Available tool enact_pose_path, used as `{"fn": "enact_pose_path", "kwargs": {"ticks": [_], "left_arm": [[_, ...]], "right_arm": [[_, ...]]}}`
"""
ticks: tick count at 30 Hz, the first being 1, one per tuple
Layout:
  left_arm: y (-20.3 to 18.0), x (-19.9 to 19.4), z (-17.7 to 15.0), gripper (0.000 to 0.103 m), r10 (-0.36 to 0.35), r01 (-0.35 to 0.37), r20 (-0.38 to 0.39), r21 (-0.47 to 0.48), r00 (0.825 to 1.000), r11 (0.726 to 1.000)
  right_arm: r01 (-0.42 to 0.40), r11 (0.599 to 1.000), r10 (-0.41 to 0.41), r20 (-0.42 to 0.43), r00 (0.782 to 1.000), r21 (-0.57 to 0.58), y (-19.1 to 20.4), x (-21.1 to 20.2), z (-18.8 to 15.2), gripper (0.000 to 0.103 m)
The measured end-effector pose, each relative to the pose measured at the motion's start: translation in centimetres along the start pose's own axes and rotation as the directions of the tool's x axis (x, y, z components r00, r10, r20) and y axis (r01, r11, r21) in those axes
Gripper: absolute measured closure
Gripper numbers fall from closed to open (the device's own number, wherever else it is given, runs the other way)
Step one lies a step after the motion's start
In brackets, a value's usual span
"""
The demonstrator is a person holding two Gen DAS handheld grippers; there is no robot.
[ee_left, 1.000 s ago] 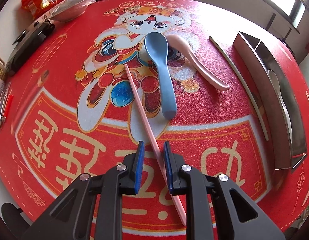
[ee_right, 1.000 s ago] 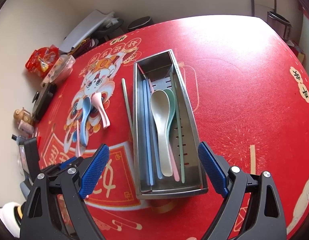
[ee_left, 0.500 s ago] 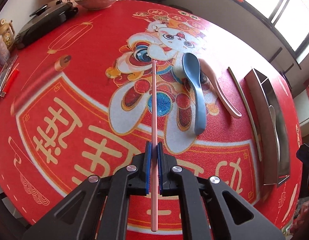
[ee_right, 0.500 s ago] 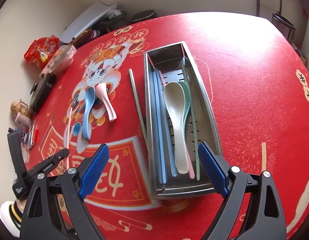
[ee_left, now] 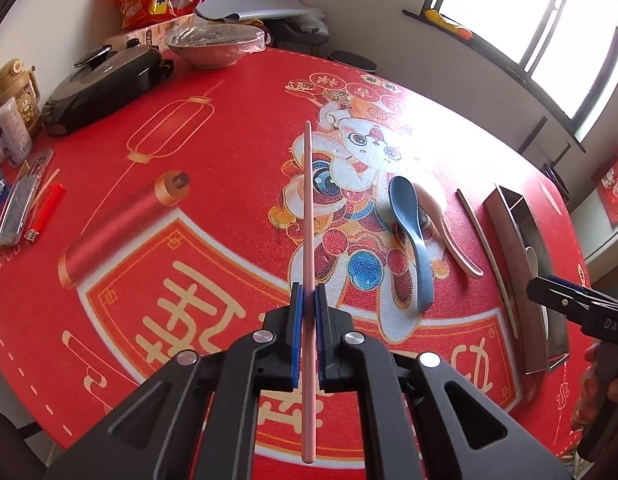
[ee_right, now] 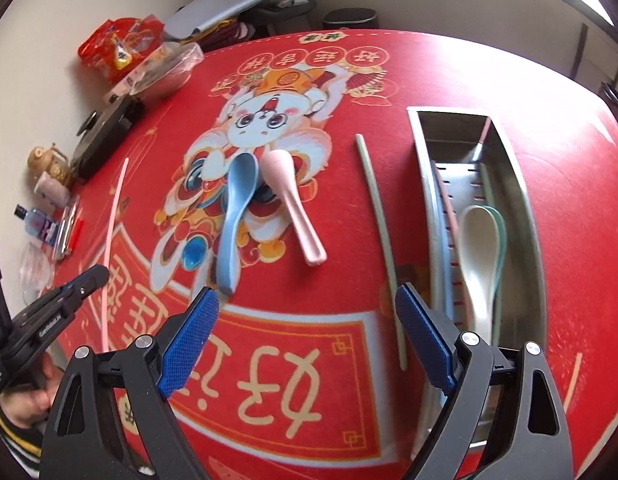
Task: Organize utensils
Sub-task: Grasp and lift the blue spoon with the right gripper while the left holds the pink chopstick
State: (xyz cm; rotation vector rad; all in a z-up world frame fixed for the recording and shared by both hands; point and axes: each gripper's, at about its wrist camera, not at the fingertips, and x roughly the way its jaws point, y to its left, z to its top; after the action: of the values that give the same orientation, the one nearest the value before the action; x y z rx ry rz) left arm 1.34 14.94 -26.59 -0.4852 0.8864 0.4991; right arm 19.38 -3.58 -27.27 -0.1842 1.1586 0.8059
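Left wrist view showing left tool (ee_left: 305,334) pinching pink chopstick (ee_left: 307,216) lengthwise above desk (ee_left: 229,120), metal tray (ee_left: 521,232) lying well off rightward, nearer right tool (ee_right: 305,324), spread empty beside it.

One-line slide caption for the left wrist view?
Left gripper clamps a pink chopstick above the red tablecloth.
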Motion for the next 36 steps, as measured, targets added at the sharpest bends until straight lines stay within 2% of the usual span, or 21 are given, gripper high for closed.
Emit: {"fn": "enact_pose_path", "kwargs": {"ticks": [2, 4, 6, 10, 17, 21, 30, 32, 36], "left_arm": [[0.6, 0.0, -0.1, 0.097, -0.006, 0.006, -0.005, -0.001, 1.000, 1.000], [1.3, -0.1, -0.2, 0.097, -0.010, 0.010, -0.008, -0.004, 1.000, 1.000], [2.0, -0.1, -0.3, 0.097, -0.011, 0.011, -0.013, -0.008, 1.000, 1.000], [3.2, -0.1, -0.2, 0.097, -0.007, 0.007, -0.020, -0.011, 1.000, 1.000], [4.9, -0.1, -0.3, 0.097, -0.004, 0.002, -0.032, -0.037, 0.999, 0.999], [5.1, 0.0, -0.5, 0.097, -0.008, 0.007, -0.039, -0.045, 0.999, 0.999], [4.3, 0.5, -0.7, 0.097, -0.018, 0.016, -0.052, -0.039, 0.998, 0.999], [4.1, 0.4, -0.8, 0.097, -0.019, 0.017, -0.055, -0.037, 0.998, 0.999], [3.9, 0.4, -1.0, 0.097, -0.019, 0.016, -0.059, -0.042, 0.998, 0.999]], "right_arm": [[-0.018, 0.999, 0.018, -0.005, 1.000, -0.028, 1.4, 1.0, 0.7, 0.029], [-0.033, 0.998, 0.032, -0.017, 0.999, -0.047, 2.7, 2.3, 1.3, 0.030], [-0.049, 0.997, 0.048, -0.022, 0.999, -0.063, 3.8, 3.5, 1.9, 0.035], [-0.046, 0.995, 0.043, -0.044, 0.998, -0.085, 5.6, 6.0, 2.5, 0.052], [-0.025, 0.999, 0.023, -0.080, 0.997, -0.028, 6.0, 9.6, 3.3, 0.075], [-0.017, 1.000, 0.016, -0.083, 0.996, -0.003, 5.7, 10.4, 3.2, 0.077], [-0.015, 1.000, 0.013, -0.072, 0.997, -0.026, 6.2, 10.9, 3.8, 0.078], [-0.020, 0.999, 0.018, -0.075, 0.997, -0.028, 6.2, 11.0, 4.0, 0.085], [-0.014, 0.999, 0.011, -0.081, 0.997, -0.043, 6.2, 10.7, 3.7, 0.088]]}}
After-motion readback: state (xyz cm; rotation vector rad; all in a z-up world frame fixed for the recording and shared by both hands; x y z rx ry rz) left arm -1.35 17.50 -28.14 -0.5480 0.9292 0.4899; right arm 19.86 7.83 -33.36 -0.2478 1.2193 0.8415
